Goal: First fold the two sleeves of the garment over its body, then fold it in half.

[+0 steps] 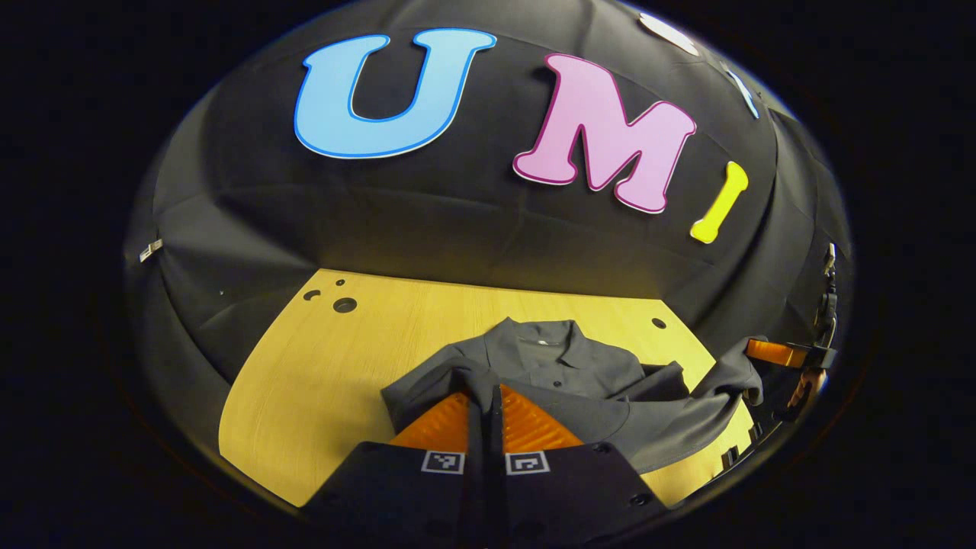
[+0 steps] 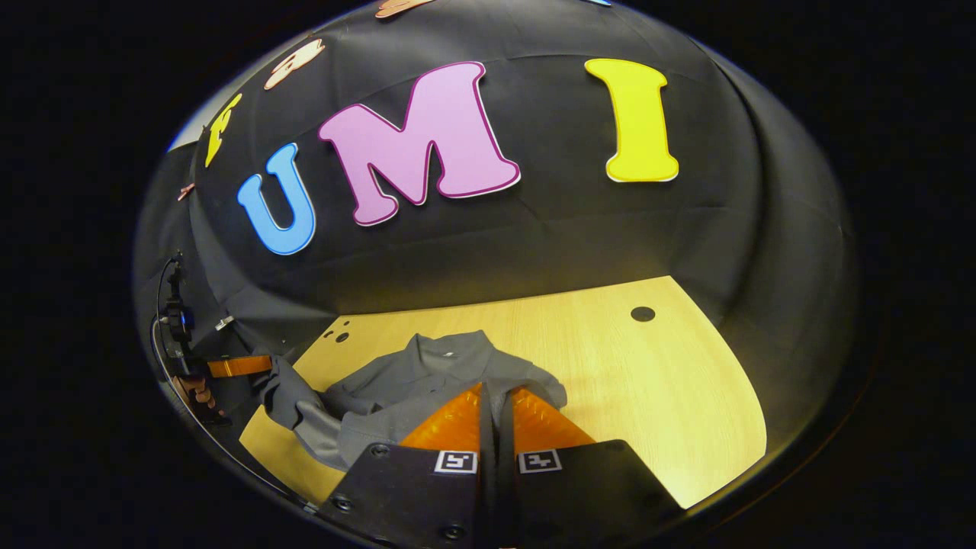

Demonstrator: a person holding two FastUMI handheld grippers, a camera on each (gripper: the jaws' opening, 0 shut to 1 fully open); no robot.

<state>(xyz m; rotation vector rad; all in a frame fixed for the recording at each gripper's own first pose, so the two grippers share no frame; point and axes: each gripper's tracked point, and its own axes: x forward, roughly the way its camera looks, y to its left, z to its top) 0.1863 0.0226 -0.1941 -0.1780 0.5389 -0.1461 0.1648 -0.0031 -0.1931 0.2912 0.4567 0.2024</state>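
A grey collared shirt (image 1: 564,366) lies buttons-up on the wooden table (image 1: 320,374), its collar toward the booth wall. In the left gripper view, my left gripper (image 1: 484,390) is shut on a raised fold of the shirt's near part. A band of cloth stretches from there to the right, where my right gripper (image 1: 770,352) pinches its end. In the right gripper view, the right gripper (image 2: 496,390) is shut on the shirt (image 2: 412,381), and the left gripper (image 2: 252,366) holds lifted cloth at the far left. Which part of the shirt each one holds is hidden.
The table (image 2: 656,381) has bare wood on both sides of the shirt, with round holes (image 1: 345,305) (image 2: 643,313) near its back corners. The black cloth wall closes in right behind it. A hand (image 2: 194,393) and a cable show behind the far gripper.
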